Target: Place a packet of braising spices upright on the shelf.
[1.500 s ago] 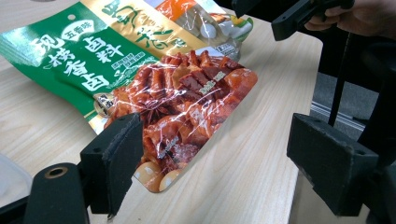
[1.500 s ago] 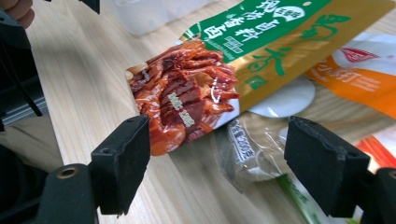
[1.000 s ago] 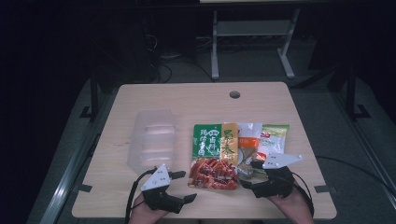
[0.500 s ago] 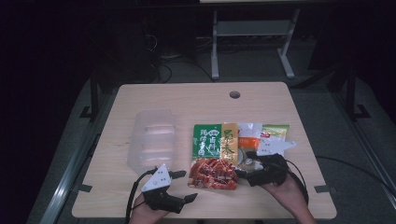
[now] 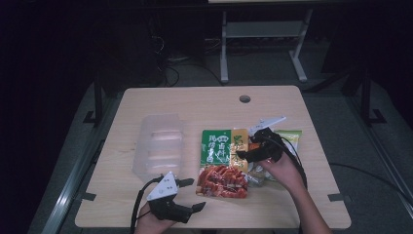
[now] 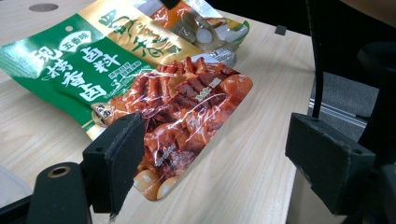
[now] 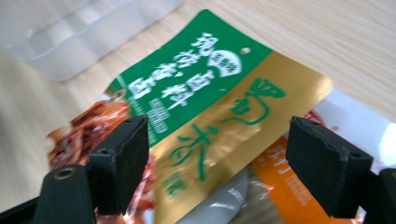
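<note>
Packets: green-and-gold seasoning pouch (image 5: pixel 224 146) lies flat mid-worktop (image 5: pixel 195 105), overlapping red snack pack (image 5: pixel 222 181).
Right tool (image 7: pixel 217 163): jaws wide, hovering over pouch, likely lining up.
Left tool (image 5: pixel 187 194): wide, parked aside.
Tray: clear container (image 5: pixel 158 148) nearby, probably destination.

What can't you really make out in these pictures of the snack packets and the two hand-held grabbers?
- Orange packet: in the right gripper view, mostly covered by the green and gold packet and blurred; its print is unreadable.
- Clear plastic tray: high view too small to tell whether anything lies in it.
- Yellow-green packet: high view, largely behind the right gripper.
- Red packet: left gripper view, its near corner is behind one of the fingers.
</note>
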